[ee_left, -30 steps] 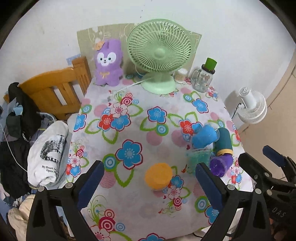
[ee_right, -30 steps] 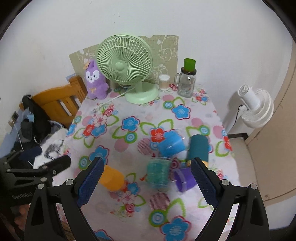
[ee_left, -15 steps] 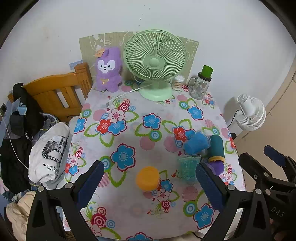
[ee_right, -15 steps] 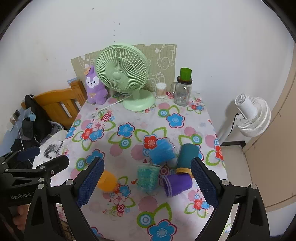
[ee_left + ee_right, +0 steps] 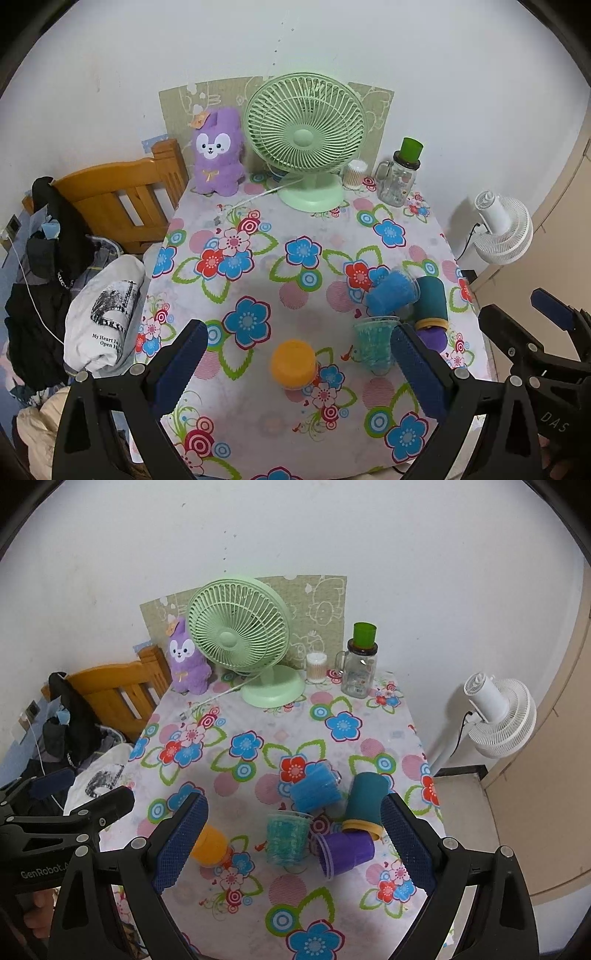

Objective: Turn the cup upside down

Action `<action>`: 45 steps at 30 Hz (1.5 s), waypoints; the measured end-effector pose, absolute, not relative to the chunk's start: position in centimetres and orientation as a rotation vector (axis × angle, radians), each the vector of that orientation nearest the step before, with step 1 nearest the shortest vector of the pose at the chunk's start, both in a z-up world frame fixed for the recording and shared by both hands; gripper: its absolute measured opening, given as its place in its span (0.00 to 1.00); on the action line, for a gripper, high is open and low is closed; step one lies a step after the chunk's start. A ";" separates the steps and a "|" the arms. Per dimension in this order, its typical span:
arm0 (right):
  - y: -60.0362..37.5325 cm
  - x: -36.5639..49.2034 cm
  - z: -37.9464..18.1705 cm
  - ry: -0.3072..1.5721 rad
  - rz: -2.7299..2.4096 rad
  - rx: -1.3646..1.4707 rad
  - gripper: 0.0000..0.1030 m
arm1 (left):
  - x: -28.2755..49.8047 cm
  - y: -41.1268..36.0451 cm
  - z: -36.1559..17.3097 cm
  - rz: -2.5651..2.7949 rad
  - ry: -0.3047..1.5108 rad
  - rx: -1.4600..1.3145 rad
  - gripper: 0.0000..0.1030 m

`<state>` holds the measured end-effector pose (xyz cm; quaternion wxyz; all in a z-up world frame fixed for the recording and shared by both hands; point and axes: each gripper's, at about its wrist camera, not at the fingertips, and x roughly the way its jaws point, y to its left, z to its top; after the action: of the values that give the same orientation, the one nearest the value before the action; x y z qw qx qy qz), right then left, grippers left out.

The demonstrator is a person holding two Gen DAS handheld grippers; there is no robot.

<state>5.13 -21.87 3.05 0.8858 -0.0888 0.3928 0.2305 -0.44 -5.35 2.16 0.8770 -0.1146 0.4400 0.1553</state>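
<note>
Below the left gripper, orange cup.

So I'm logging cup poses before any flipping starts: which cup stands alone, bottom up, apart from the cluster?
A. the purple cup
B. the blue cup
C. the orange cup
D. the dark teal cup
C: the orange cup sits by itself with its closed bottom up, while the purple cup, dark teal cup and blue cup lie on their sides bunched together.
</note>
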 end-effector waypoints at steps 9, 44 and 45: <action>-22.2 5.5 3.0 0.821 0.476 -0.182 0.93 | -0.3 -5.7 2.2 0.325 0.921 -0.233 0.97; -22.6 6.2 1.7 0.846 0.470 -0.179 0.93 | 0.4 -5.9 2.0 0.327 0.926 -0.226 0.97; -22.5 6.2 1.7 0.848 0.469 -0.180 0.93 | 0.4 -5.9 2.0 0.326 0.928 -0.227 0.97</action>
<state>6.23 -22.50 1.71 0.8810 -0.0863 0.4072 0.2249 0.37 -5.94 2.00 0.8754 -0.1085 0.4444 0.1564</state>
